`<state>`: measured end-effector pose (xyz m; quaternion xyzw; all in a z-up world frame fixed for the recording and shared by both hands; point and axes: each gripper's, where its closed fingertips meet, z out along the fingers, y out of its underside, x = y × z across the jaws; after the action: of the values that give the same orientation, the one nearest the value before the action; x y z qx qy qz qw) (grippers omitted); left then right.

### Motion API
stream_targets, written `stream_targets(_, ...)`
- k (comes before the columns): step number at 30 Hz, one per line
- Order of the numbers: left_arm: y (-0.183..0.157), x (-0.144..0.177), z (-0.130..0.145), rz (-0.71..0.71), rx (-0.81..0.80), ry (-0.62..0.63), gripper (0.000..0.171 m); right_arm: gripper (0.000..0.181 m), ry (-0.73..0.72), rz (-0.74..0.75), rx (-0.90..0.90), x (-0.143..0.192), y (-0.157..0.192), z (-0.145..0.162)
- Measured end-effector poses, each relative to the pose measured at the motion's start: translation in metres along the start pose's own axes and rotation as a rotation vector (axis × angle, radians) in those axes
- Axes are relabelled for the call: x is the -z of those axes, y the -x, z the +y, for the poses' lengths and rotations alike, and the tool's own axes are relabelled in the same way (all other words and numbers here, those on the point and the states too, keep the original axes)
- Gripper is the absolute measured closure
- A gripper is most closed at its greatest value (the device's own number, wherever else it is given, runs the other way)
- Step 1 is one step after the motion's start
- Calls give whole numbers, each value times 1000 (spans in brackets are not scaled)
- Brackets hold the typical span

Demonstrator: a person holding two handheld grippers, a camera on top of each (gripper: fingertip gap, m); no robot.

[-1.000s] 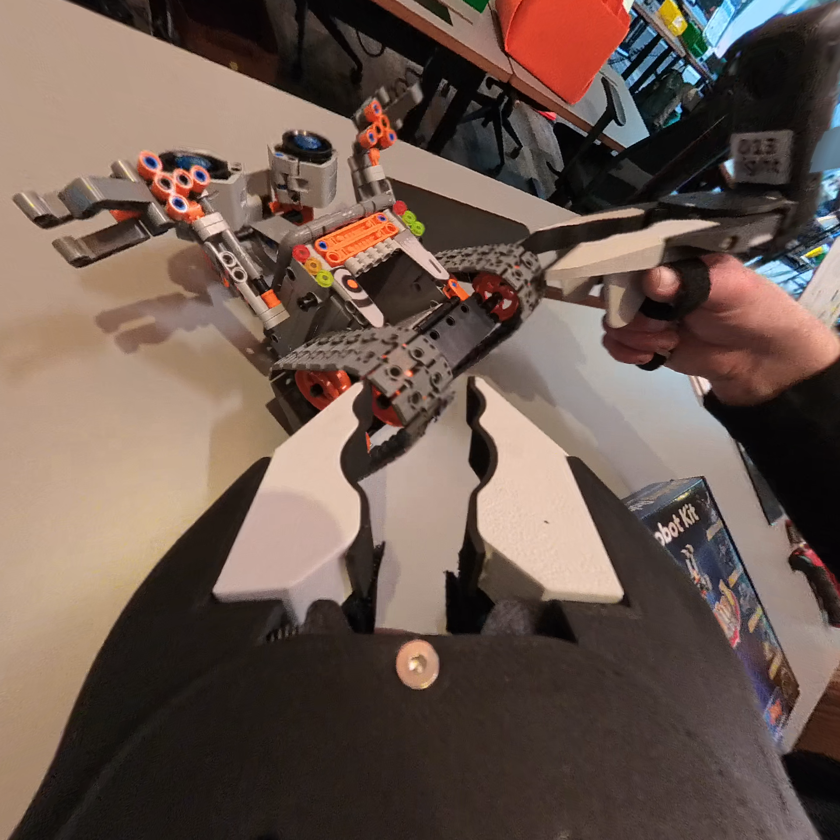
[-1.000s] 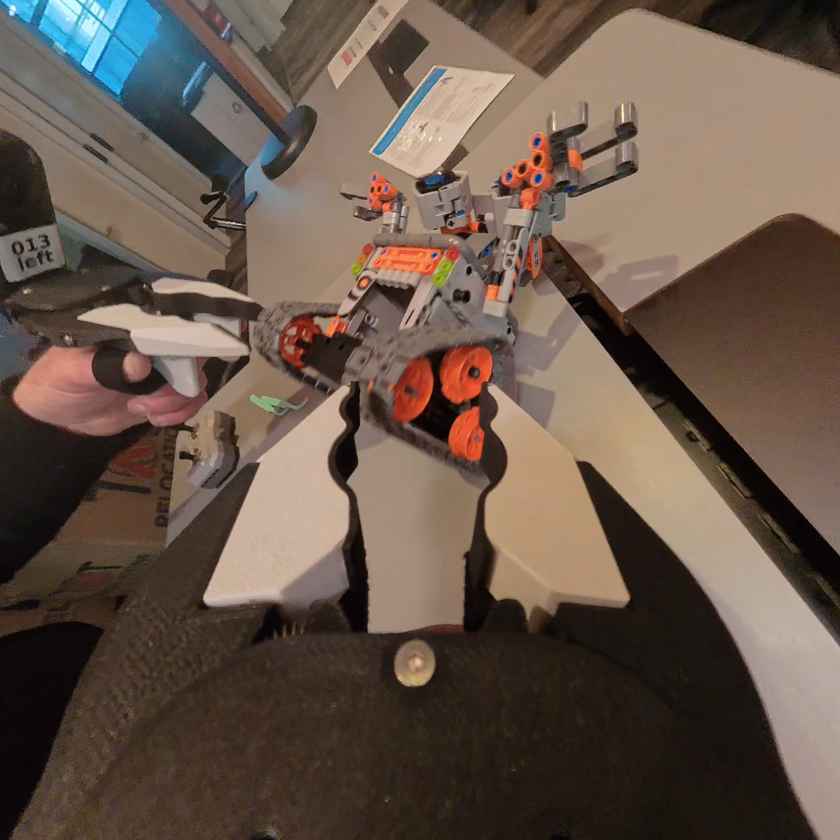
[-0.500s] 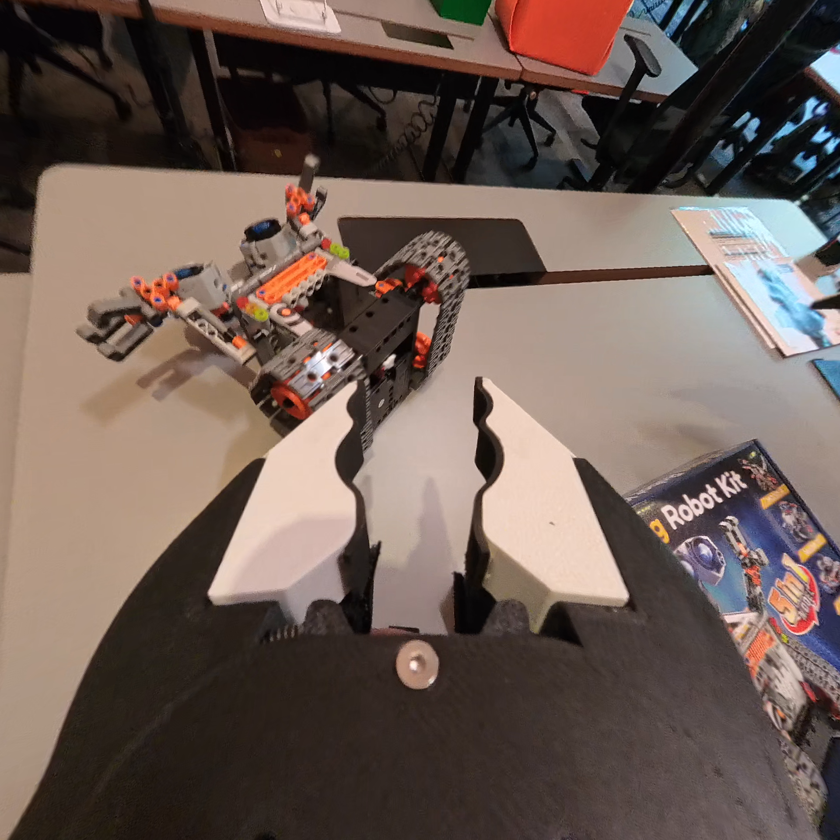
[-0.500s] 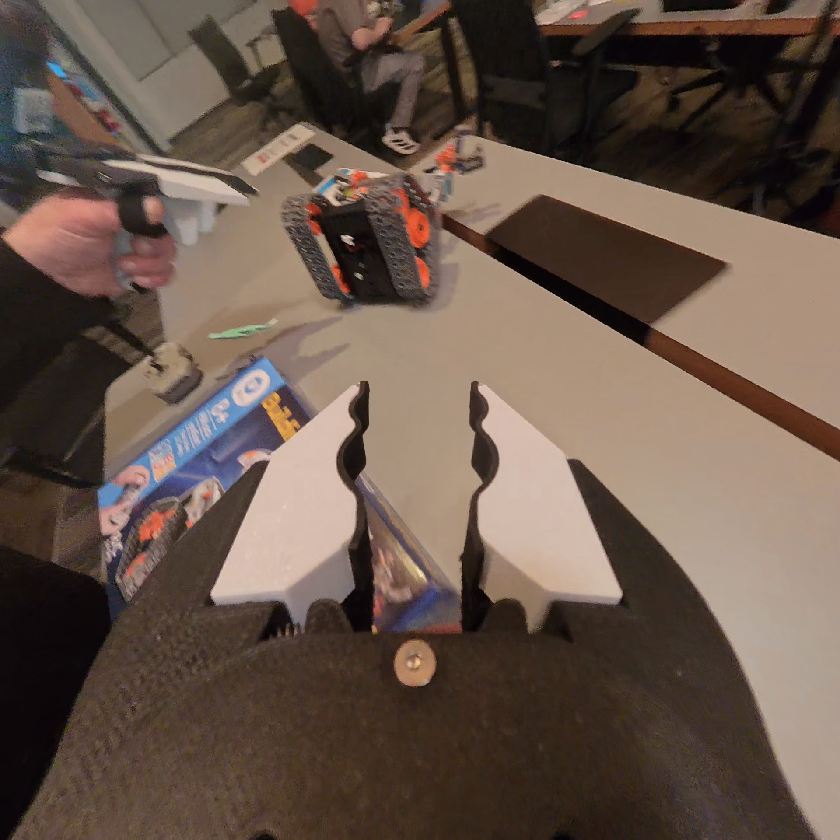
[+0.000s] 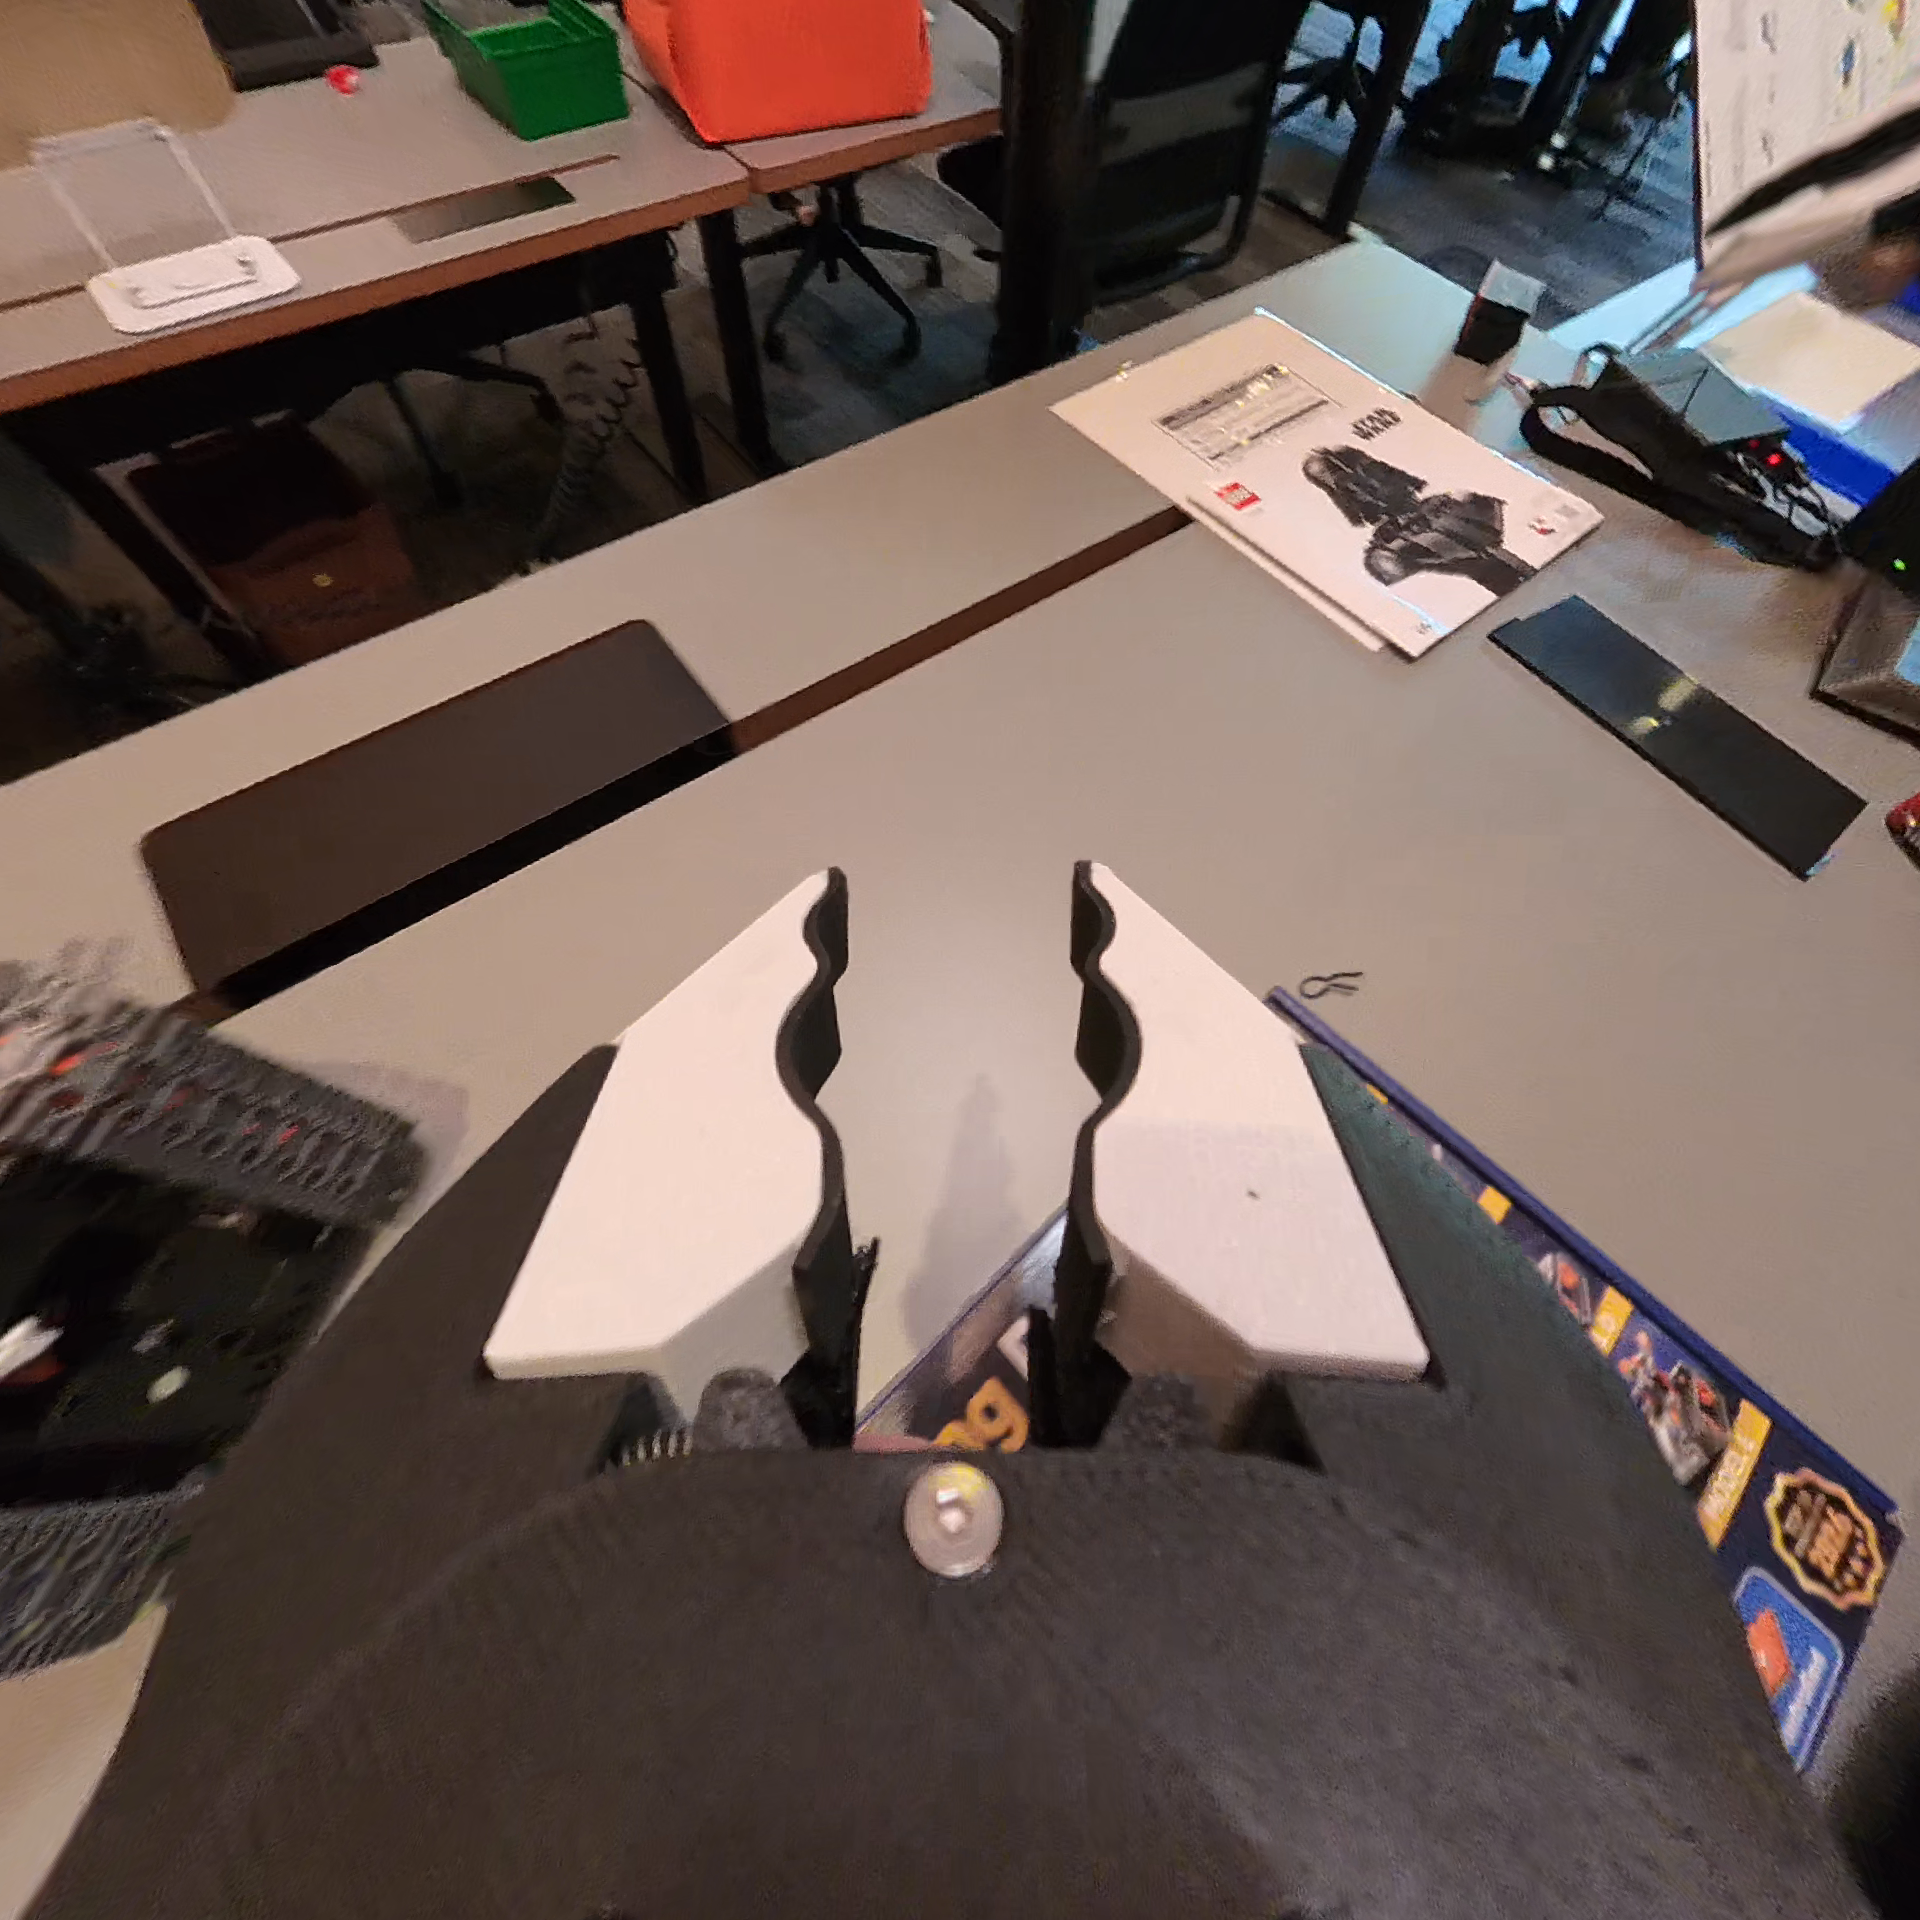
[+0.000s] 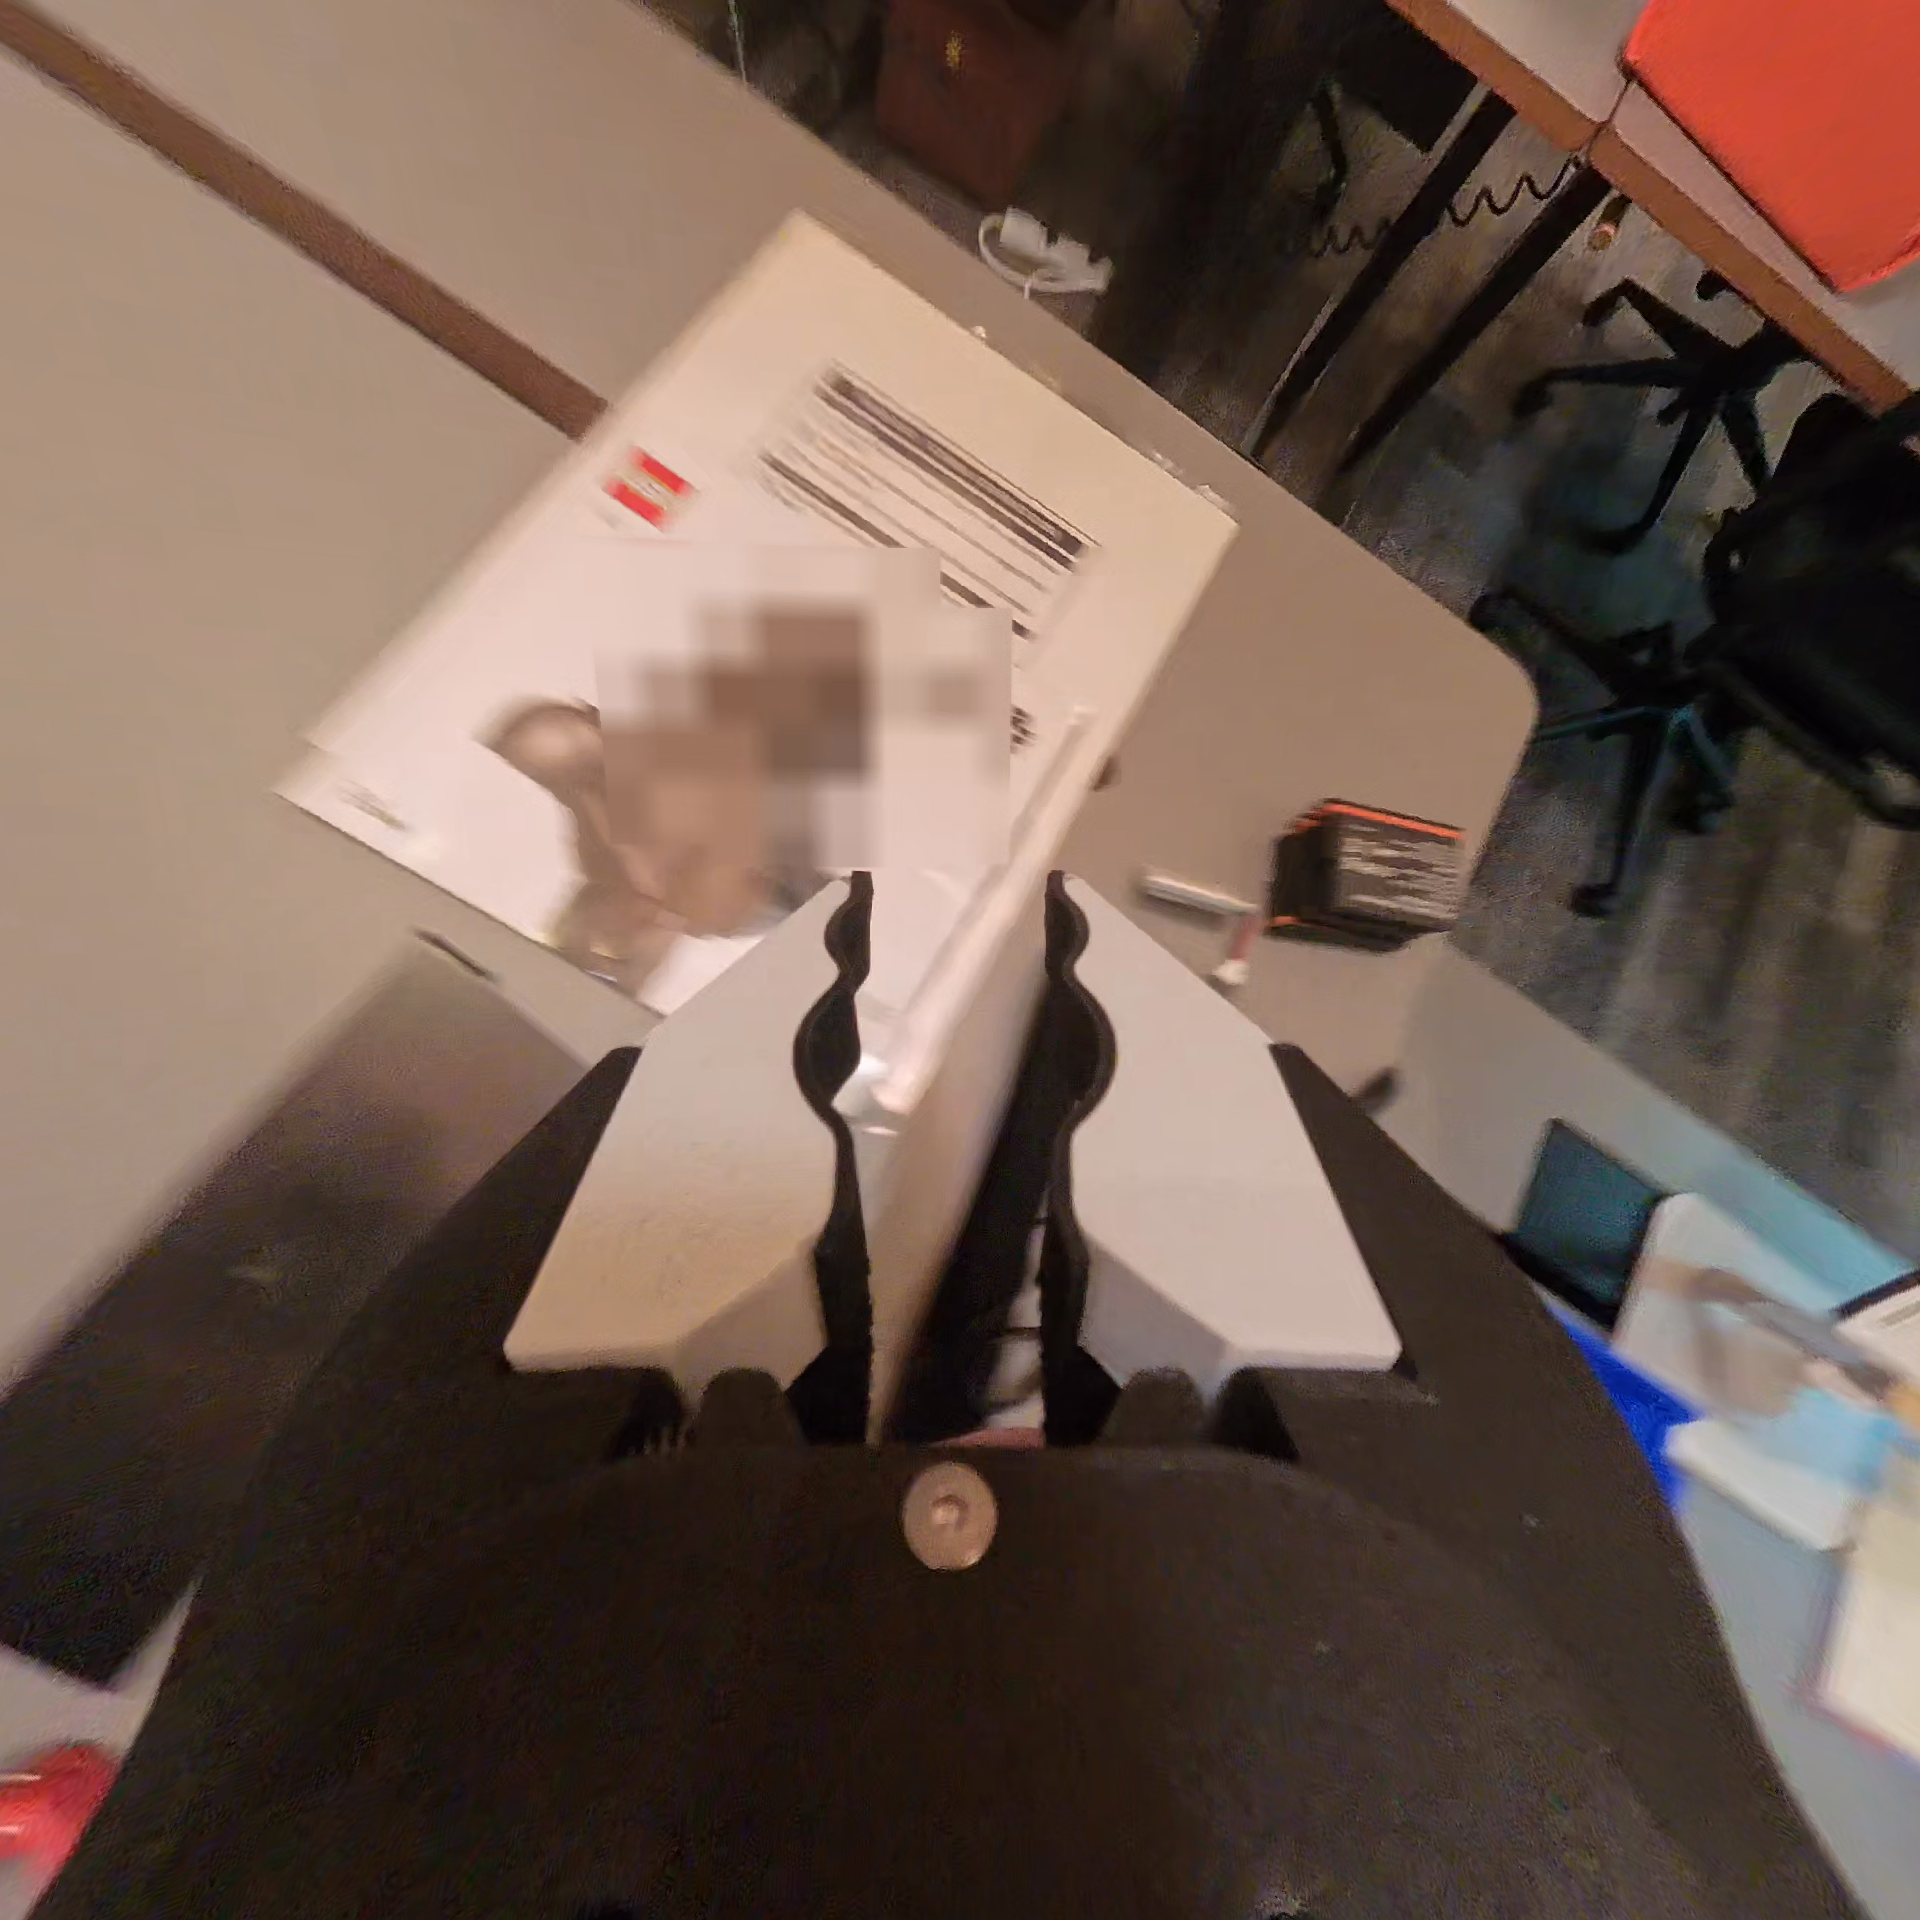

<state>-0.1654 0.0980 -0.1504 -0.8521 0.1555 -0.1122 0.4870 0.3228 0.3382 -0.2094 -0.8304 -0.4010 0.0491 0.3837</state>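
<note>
My left gripper [image 5: 958, 878] is open and empty, a little above the grey table [image 5: 1247, 831]. A tracked toy robot [image 5: 187, 1122] of grey, black and orange parts lies blurred at the left edge, apart from the fingers. A blue printed box [image 5: 1662, 1403] lies under and to the right of the gripper. My right gripper [image 6: 956, 883] is open and empty, above the near end of a white booklet [image 6: 499, 665] that lies flat near the table corner. The booklet also shows far right in the left wrist view [image 5: 1330, 488].
A small black box [image 6: 1371, 873] stands right of the booklet. A black strip [image 5: 1673, 727] and a black bag with cables [image 5: 1662, 426] lie at the right. A dark inset panel [image 5: 416, 790] is at the left. Tables with orange [image 5: 779, 62] and green [image 5: 530, 62] bins stand behind.
A second ago both grippers held the robot by its tracks. Both let go and pulled away. The left swung right, the right swung over to the booklet, its jaws a little narrower.
</note>
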Motion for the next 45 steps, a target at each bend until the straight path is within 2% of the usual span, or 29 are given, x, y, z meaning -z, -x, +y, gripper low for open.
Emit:
stream_targets(3, -29, -28, 2, 12, -28, 30, 130, 155, 101, 2, 183, -33, -54, 26)
stream_targets(5, -43, -43, 4, 7, -52, 58, 129, 156, 180, -7, 330, -59, -75, 43)
stream_targets(8, -61, -62, 4, 11, -86, 79, 130, 156, 272, -29, 502, -95, -91, 64)
stream_targets(11, -75, -75, -2, 23, -118, 92, 129, 157, 291, -73, 624, -117, -91, 70)
stream_targets(16, -91, -97, -14, 62, -165, 88, 129, 168, 331, -87, 685, -132, -99, 75)
stream_targets(22, -116, -131, -41, 126, -238, 39, 132, 176, 274, -123, 593, -124, -93, 60)
stream_targets(26, -163, -172, -65, 223, -376, 5, 132, 176, 143, -181, 497, -93, -71, 25)
stream_targets(29, -207, -207, -87, 294, -483, -31, 132, 176, 62, -229, 509, -64, -45, 0)
stream_targets(32, -244, -235, -110, 346, -533, -80, 132, 176, -20, -305, 551, -34, -4, -24)
stream_targets(35, -271, -247, -126, 374, -570, -119, 132, 176, -85, -405, 600, -4, 45, -41)
stream_targets(38, -288, -252, -125, 404, -603, -120, 131, 176, -137, -501, 616, 19, 88, -48)
stream_targets(41, -300, -246, -114, 449, -615, -117, 132, 176, -141, -569, 656, 33, 118, -41)
stream_targets(45, -308, -237, -100, 476, -627, -106, 152, 176, -184, -688, 640, 51, 146, -39)
